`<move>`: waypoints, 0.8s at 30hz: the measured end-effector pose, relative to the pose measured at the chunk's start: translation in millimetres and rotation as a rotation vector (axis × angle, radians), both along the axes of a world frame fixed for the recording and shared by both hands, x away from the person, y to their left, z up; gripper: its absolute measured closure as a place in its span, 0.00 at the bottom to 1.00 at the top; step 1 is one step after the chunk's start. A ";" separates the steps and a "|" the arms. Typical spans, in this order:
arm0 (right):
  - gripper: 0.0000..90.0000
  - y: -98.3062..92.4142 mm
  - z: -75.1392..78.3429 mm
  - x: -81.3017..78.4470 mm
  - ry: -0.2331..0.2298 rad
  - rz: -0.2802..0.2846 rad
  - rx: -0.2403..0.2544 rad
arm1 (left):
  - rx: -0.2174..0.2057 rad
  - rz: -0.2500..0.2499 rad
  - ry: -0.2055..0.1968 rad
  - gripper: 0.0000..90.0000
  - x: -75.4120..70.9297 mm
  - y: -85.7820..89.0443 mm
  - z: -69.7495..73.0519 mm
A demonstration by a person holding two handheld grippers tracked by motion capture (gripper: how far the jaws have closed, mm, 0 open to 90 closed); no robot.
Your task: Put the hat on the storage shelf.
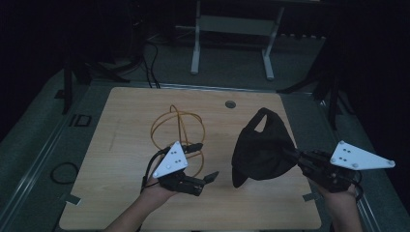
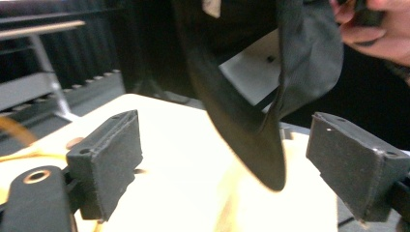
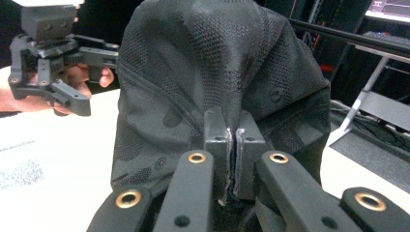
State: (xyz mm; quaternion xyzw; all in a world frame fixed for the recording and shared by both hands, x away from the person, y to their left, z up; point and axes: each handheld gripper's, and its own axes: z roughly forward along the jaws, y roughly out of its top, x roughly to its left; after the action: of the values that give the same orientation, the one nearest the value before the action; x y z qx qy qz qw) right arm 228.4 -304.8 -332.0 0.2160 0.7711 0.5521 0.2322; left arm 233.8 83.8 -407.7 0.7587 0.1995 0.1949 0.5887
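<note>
Left gripper (image 1: 205, 178) low over the wooden table (image 1: 125, 193), jaws apart, nothing between them. Orange cable (image 1: 176, 126) looped on the table behind it. Black cap (image 1: 261, 152) hangs clear of the tabletop at centre-right, right gripper (image 1: 295, 157) clamped shut on its fabric. Right gripper view shows the pads pinching mesh cloth; left gripper view shows the cap's brim (image 2: 251, 145) hanging between open pads. Dim room, white desk frame (image 1: 232, 34) behind, cables on the floor.
</note>
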 end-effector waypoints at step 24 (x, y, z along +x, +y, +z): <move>0.97 96.0 47.7 54.9 -0.025 0.161 -0.136 | 0.024 0.337 0.147 0.03 -11.9 114.3 -75.8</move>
State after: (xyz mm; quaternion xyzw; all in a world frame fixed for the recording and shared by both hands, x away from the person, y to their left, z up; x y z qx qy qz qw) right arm 283.4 -208.8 -284.3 0.1303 0.8188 0.5178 0.2109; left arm 221.9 198.2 -483.5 0.7337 0.3639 0.2371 0.5226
